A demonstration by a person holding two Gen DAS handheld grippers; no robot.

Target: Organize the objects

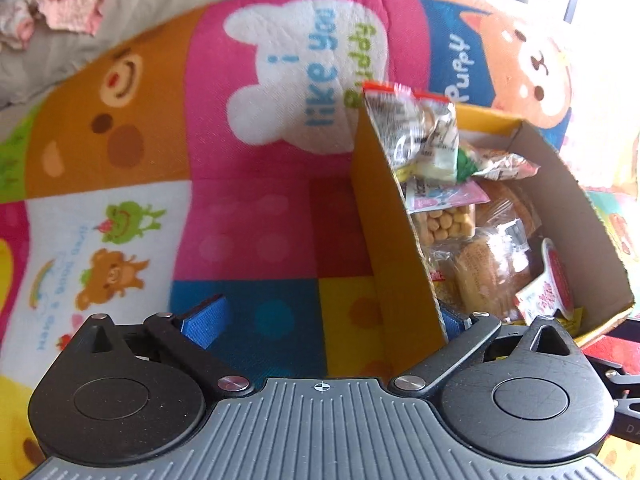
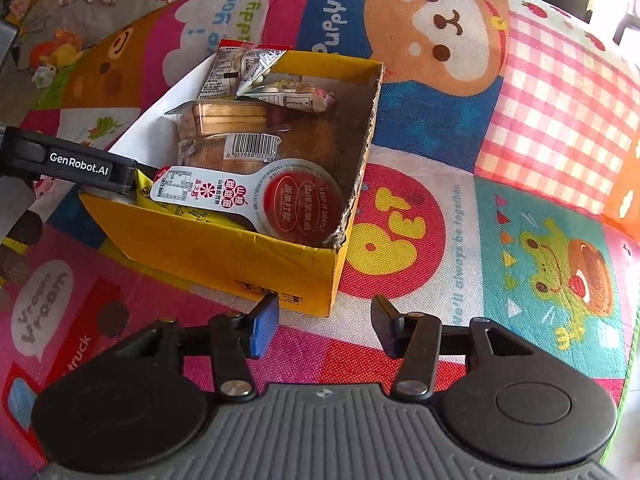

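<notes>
A yellow cardboard box (image 1: 380, 208) (image 2: 240, 256) sits on the play mat, packed with snack packets. A red-lidded jelly cup (image 2: 296, 204) (image 1: 556, 280) lies near the front, with a clear biscuit pack (image 2: 228, 120) behind it. A silver packet with a red top (image 1: 408, 128) (image 2: 232, 68) stands upright at the back. My left gripper (image 1: 328, 320) is wide open, its blue pads on either side of the box's side wall, not pressing it. Its black body (image 2: 68, 164) shows at the box's near left corner. My right gripper (image 2: 324, 328) is part open over the mat just in front of the box's near corner, holding nothing.
A colourful cartoon play mat (image 2: 520, 160) spreads all around the box. Crumpled pink cloth (image 1: 68, 4) lies on a grey surface beyond the mat's far edge. Small toys (image 2: 56, 56) sit off the mat at the far left.
</notes>
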